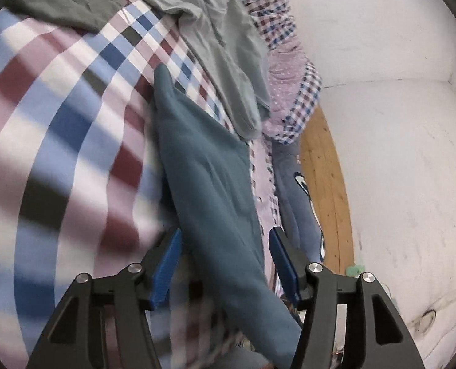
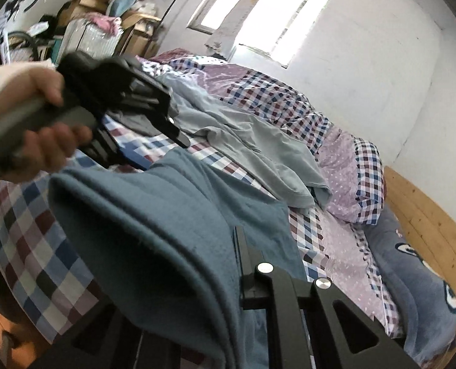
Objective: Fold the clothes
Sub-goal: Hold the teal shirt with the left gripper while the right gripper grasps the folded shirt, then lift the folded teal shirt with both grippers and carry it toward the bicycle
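Observation:
A teal-blue garment [image 1: 209,184] lies lengthwise on the checked bedsheet [image 1: 74,123]. It runs between the two blue pads of my left gripper [image 1: 227,246], whose jaws stand wide apart, open. In the right wrist view the same teal garment [image 2: 166,230] is lifted in a fold and drapes over my right gripper [image 2: 235,236]. Only that gripper's right finger [image 2: 241,255] shows, close to the centre line, shut on the cloth. A hand [image 2: 28,117] holds the left gripper [image 2: 154,150] just beyond the garment's far edge.
A pale grey-green garment [image 2: 258,153] and a dark grey one [image 1: 68,6] lie further up the bed. A purple dotted quilt [image 2: 344,178] is bunched by a blue-grey pillow [image 2: 418,276] and the wooden headboard [image 2: 427,215]. Boxes and clutter [image 2: 99,6] fill the far corner.

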A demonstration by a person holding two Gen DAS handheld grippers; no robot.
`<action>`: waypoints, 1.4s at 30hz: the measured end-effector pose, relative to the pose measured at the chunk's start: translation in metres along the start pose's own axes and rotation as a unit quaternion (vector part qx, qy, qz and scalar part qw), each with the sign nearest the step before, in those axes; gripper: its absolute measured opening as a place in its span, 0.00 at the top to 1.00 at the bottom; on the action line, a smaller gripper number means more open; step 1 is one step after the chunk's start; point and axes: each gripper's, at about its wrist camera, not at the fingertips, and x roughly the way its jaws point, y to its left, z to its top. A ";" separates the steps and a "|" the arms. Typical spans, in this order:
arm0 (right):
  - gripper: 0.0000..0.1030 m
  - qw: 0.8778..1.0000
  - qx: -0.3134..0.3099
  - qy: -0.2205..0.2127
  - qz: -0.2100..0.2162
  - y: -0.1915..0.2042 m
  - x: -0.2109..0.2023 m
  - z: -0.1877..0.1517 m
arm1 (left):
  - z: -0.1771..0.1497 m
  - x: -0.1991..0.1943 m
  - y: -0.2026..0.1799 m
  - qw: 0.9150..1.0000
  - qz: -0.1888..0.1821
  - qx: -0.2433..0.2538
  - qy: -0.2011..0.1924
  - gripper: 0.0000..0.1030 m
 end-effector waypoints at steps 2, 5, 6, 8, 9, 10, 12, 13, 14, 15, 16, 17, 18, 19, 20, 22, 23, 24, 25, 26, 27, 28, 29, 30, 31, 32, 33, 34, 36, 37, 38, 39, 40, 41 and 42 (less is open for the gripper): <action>0.91 1.000 0.015 -0.002 0.005 -0.007 0.001 0.001 | 0.016 0.011 0.004 1.000 -0.004 -0.005 0.002 0.40; 0.91 0.999 0.035 -0.005 0.010 -0.015 -0.004 0.000 | 0.040 0.028 0.006 1.000 -0.011 -0.008 0.011 0.40; 0.91 0.999 0.042 -0.005 0.011 -0.018 -0.004 -0.001 | 0.048 0.035 0.006 1.000 -0.013 -0.007 0.015 0.40; 0.91 0.998 0.054 -0.006 0.012 -0.024 -0.006 -0.002 | 0.058 0.042 0.005 1.000 -0.011 -0.001 0.018 0.40; 0.91 0.998 0.060 -0.005 0.014 -0.026 -0.007 -0.003 | 0.063 0.044 0.005 1.000 -0.009 0.001 0.019 0.40; 0.91 0.998 0.066 -0.004 0.016 -0.029 -0.008 -0.004 | 0.067 0.046 0.004 1.000 -0.007 0.003 0.021 0.40; 0.91 0.997 0.071 -0.003 0.018 -0.031 -0.009 -0.006 | 0.077 0.051 0.004 1.000 -0.004 0.008 0.024 0.40; 0.91 0.997 0.071 -0.003 0.019 -0.031 -0.010 -0.007 | 0.081 0.053 0.004 1.000 -0.002 0.010 0.025 0.40; 0.91 0.997 0.070 -0.003 0.020 -0.032 -0.010 -0.008 | 0.084 0.055 0.004 1.000 0.002 0.011 0.027 0.40; 0.91 0.997 0.069 -0.002 0.021 -0.032 -0.010 -0.008 | 0.087 0.057 0.005 1.000 0.006 0.012 0.028 0.41; 0.91 0.997 0.068 -0.002 0.022 -0.032 -0.010 -0.009 | 0.090 0.059 0.005 0.999 0.010 0.014 0.029 0.43; 0.91 0.997 0.067 -0.002 0.023 -0.032 -0.010 -0.010 | 0.093 0.062 0.006 0.999 0.014 0.015 0.030 0.47; 0.91 0.998 0.066 -0.002 0.024 -0.032 -0.010 -0.010 | 0.096 0.064 0.006 0.999 0.018 0.016 0.032 0.56; 0.91 0.998 0.064 -0.001 0.025 -0.031 -0.011 -0.011 | 0.099 0.066 0.007 0.999 0.022 0.017 0.033 0.61; 0.91 0.998 0.062 0.001 0.027 -0.030 -0.011 -0.012 | 0.101 0.068 0.008 0.999 0.025 0.016 0.034 0.78; 0.91 0.998 0.058 0.005 0.030 -0.029 -0.011 -0.013 | 0.103 0.069 0.015 0.999 0.028 -0.002 0.035 0.92; 0.91 0.998 0.056 0.006 0.032 -0.028 -0.011 -0.013 | 0.101 0.068 0.017 0.999 0.026 -0.006 0.033 0.94; 0.91 0.998 0.054 0.007 0.032 -0.027 -0.012 -0.013 | 0.100 0.067 0.015 0.999 0.027 -0.004 0.029 0.95; 0.91 0.998 0.052 0.007 0.032 -0.027 -0.013 -0.013 | 0.099 0.066 0.012 0.999 0.028 -0.003 0.025 0.95; 0.91 0.998 0.052 0.007 0.032 -0.027 -0.015 -0.013 | 0.098 0.064 0.010 0.999 0.029 -0.001 0.021 0.96; 0.91 0.998 0.053 0.006 0.032 -0.027 -0.018 -0.012 | 0.097 0.060 0.005 1.000 0.025 0.002 0.016 0.96; 0.91 0.998 0.055 0.005 0.032 -0.028 -0.021 -0.012 | 0.096 0.057 0.000 1.000 0.022 0.005 0.012 0.96; 0.91 0.998 0.058 0.003 0.032 -0.030 -0.023 -0.011 | 0.095 0.052 -0.007 1.000 0.020 0.010 0.007 0.96; 0.91 0.997 0.063 0.000 0.035 -0.032 -0.028 -0.008 | 0.093 0.046 -0.014 1.000 0.018 0.015 0.002 0.96; 0.91 0.997 0.069 -0.005 0.038 -0.034 -0.033 -0.005 | 0.091 0.039 -0.020 1.000 0.014 0.020 -0.005 0.96; 0.91 0.997 0.073 -0.009 0.040 -0.036 -0.038 -0.002 | 0.088 0.031 -0.028 1.000 0.010 0.024 -0.013 0.97; 0.91 0.996 0.075 -0.014 0.041 -0.037 -0.043 0.002 | 0.085 0.020 -0.035 0.999 0.008 0.027 -0.021 0.97; 0.91 0.996 0.079 -0.018 0.043 -0.038 -0.048 0.006 | 0.083 0.012 -0.041 0.999 0.006 0.028 -0.028 0.97; 0.91 0.995 0.088 -0.026 0.050 -0.040 -0.057 0.016 | 0.077 -0.012 -0.053 0.999 0.001 0.027 -0.046 0.97; 0.91 0.994 0.092 -0.031 0.056 -0.040 -0.061 0.021 | 0.075 -0.025 -0.059 0.998 0.000 0.026 -0.054 0.97; 0.91 0.993 0.095 -0.034 0.062 -0.039 -0.065 0.027 | 0.074 -0.037 -0.064 0.998 0.000 0.025 -0.062 0.97; 0.91 0.992 0.098 -0.038 0.068 -0.038 -0.068 0.031 | 0.072 -0.052 -0.069 0.997 -0.002 0.023 -0.069 0.97; 0.91 0.991 0.101 -0.042 0.078 -0.036 -0.071 0.039 | 0.071 -0.067 -0.073 0.997 -0.004 0.021 -0.076 0.97; 0.91 0.989 0.103 -0.047 0.090 -0.034 -0.075 0.048 | 0.068 -0.083 -0.077 0.996 -0.003 0.018 -0.087 0.97; 0.91 0.988 0.105 -0.051 0.100 -0.032 -0.077 0.055 | 0.066 -0.099 -0.080 0.995 -0.001 0.016 -0.099 0.97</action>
